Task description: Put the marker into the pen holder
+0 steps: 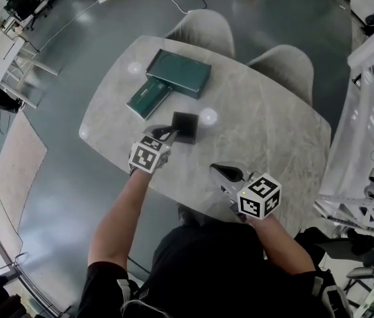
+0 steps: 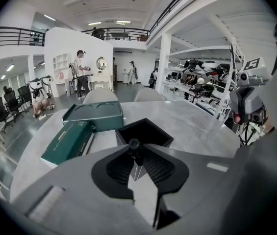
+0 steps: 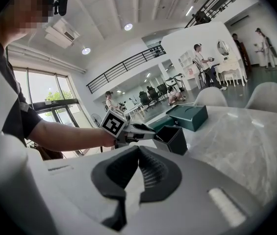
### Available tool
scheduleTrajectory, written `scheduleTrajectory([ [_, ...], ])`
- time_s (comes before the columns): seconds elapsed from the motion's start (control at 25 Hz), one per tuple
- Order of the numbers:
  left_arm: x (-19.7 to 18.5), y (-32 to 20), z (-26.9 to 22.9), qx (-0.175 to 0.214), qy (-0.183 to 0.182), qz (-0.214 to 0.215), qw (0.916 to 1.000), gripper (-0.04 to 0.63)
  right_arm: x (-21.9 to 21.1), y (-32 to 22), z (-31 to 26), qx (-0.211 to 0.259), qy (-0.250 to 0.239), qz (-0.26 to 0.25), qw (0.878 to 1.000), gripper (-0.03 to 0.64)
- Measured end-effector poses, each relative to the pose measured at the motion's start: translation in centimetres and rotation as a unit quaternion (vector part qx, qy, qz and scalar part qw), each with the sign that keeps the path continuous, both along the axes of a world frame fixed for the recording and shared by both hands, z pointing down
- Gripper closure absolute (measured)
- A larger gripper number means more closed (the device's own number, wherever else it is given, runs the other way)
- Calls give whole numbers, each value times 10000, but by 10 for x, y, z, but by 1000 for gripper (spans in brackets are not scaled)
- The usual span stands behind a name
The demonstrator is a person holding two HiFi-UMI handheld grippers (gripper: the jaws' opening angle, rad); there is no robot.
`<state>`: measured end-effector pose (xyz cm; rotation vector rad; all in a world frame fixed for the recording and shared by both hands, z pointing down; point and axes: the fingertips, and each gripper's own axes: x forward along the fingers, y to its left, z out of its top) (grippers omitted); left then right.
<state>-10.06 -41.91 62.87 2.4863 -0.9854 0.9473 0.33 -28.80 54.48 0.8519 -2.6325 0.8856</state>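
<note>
Left gripper (image 1: 168, 136) is clamped on the marker (image 2: 134, 144). My left gripper view shows the dark end poking up right where the pads meet, seen end-on. The head view can't pick the marker out. There I only see my tips at the near corner of the pen holder (image 1: 185, 126), which sits at one o'clock from them. The left gripper view looks into the holder's open mouth just beyond the marker, dark inside.

At eleven o'clock from the holder a small green box (image 1: 148, 99) lies beside a big green box (image 1: 177, 73) on the table (image 1: 273, 138).

Right gripper (image 3: 138, 152) hangs at five o'clock from the holder, by the table's near edge. Its pads are pressed together on nothing. Its view catches my left gripper side-on, nose at the holder's rim.
</note>
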Motion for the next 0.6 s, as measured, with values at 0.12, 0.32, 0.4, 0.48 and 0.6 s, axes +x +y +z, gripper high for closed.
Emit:
scheduleTrajectory([
  [0.12, 0, 0, 0, -38, -7, 18, 10000, 531, 0, 1, 0, -6, -16, -2, 10000, 614],
  [0.32, 2, -1, 1, -84, -100, 80, 9999, 529, 2, 2, 1, -43, -40, 17, 10000, 614],
  [0.4, 2, -1, 1, -168, -102, 113, 9997, 529, 2, 3, 1, -62, -65, 34, 10000, 614],
  [0.48, 1, 0, 1, -228, -97, 115, 9996, 526, 2, 5, 1, -70, -85, 40, 9999, 614],
  [0.6, 0, 0, 1, -247, -90, 80, 9996, 506, 2, 5, 0, -53, -123, 57, 9999, 614],
])
